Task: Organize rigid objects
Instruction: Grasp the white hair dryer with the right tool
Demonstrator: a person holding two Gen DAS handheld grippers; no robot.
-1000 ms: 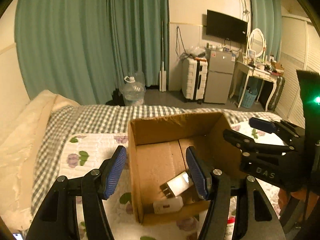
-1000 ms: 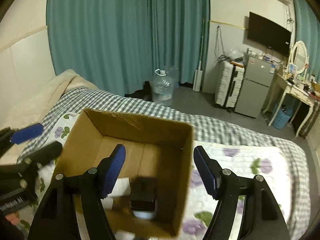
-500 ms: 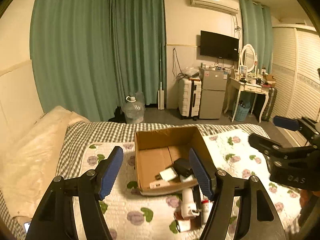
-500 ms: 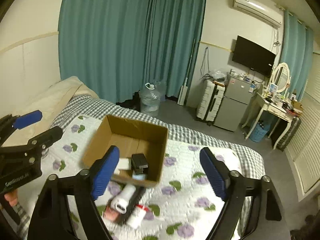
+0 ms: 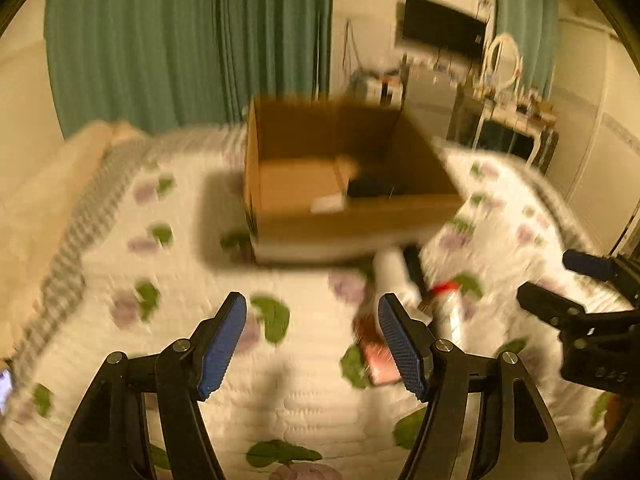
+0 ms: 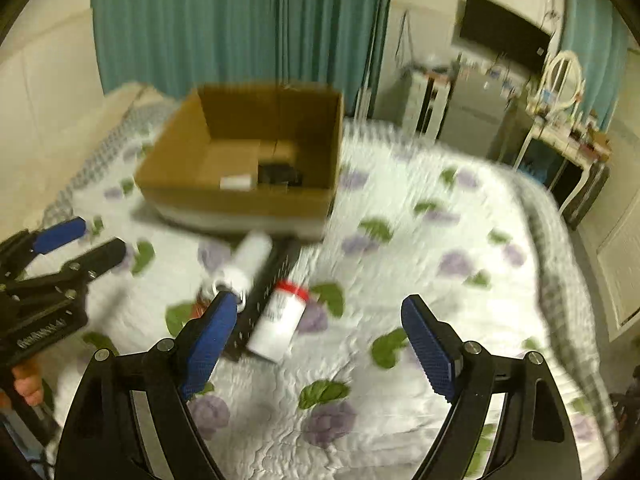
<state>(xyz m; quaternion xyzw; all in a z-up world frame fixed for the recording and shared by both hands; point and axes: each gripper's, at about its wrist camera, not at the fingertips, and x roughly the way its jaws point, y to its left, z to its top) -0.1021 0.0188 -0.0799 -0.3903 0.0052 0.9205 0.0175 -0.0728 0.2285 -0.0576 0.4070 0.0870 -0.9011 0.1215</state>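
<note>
An open cardboard box (image 6: 240,196) (image 5: 352,220) stands on the flowered bed quilt and holds a black item (image 6: 278,174) and a white item (image 6: 236,182). In front of it lie a white bottle (image 6: 248,262), a white bottle with a red cap (image 6: 280,318), a long black bar (image 6: 266,292) and a red pack (image 5: 374,350). My right gripper (image 6: 316,344) is open and empty above the quilt, right of the red-capped bottle. My left gripper (image 5: 312,340) is open and empty, low over the quilt, left of the red pack. Both views are motion-blurred.
The quilt (image 6: 420,264) fills the foreground. A beige pillow (image 5: 36,200) lies on the left. Teal curtains, a fridge (image 6: 472,108), a wall TV and a dressing table (image 6: 568,136) stand beyond the bed.
Both grippers left the box, rose high over the bed, then came down toward the loose objects in front of the box. Both stay open and empty.
</note>
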